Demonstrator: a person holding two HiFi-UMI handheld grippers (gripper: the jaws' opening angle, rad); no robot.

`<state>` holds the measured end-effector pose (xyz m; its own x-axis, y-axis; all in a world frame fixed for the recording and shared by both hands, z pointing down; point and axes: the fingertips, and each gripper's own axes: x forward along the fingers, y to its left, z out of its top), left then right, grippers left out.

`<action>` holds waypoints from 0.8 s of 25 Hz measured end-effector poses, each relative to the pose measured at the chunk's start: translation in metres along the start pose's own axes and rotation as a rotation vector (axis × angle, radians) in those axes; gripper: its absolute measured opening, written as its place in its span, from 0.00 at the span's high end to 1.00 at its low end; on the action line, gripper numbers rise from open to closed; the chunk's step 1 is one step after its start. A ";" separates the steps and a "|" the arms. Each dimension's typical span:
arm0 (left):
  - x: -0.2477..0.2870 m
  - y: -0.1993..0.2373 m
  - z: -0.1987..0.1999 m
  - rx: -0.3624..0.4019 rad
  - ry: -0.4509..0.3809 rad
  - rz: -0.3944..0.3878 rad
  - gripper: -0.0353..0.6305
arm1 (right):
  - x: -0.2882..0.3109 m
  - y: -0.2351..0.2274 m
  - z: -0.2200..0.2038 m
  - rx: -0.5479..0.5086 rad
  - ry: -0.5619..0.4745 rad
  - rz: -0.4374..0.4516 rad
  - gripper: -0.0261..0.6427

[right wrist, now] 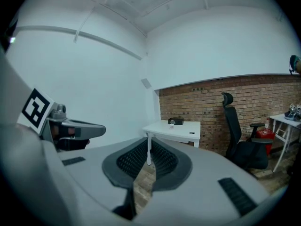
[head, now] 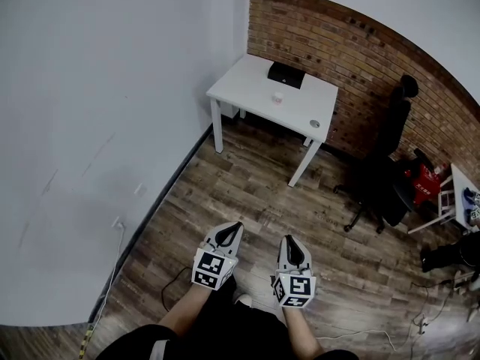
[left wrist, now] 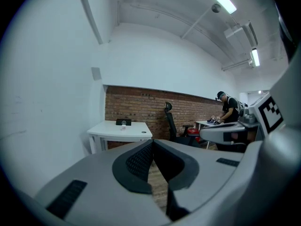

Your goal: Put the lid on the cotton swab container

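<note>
The right claw point(right wrist: 149, 143), jaws together and empty, points toward a white worktop point(right wrist: 181, 127) against a brick wall point(right wrist: 211, 102), with a black chair point(right wrist: 235, 142) nearby.

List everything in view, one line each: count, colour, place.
table: one, white, in the far corner
box: one, black, at the table's back
container: one, pale, mid-table
lid: one, grey, table's near right corner, apart from the container
chair: one, black, right of the table
brick wall: one, red-brown, behind the table
floor: brown wood
other person: one, dark clothes, at a far desk
left gripper: grey, shut, empty
right gripper: grey, shut, empty
</note>
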<state>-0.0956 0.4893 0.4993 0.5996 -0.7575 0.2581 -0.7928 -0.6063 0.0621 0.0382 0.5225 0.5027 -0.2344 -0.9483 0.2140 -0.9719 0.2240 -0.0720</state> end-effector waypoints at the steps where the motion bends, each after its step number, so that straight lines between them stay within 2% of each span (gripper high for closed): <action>1: 0.005 0.002 0.002 -0.001 -0.003 -0.002 0.93 | 0.004 -0.003 0.001 0.001 0.000 -0.004 0.93; 20: 0.100 0.066 0.031 0.026 0.000 -0.081 0.93 | 0.109 -0.028 0.028 0.015 -0.011 -0.069 0.93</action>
<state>-0.0843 0.3666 0.4996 0.6615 -0.7060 0.2531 -0.7388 -0.6715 0.0577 0.0405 0.4066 0.5006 -0.1665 -0.9637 0.2087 -0.9853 0.1546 -0.0723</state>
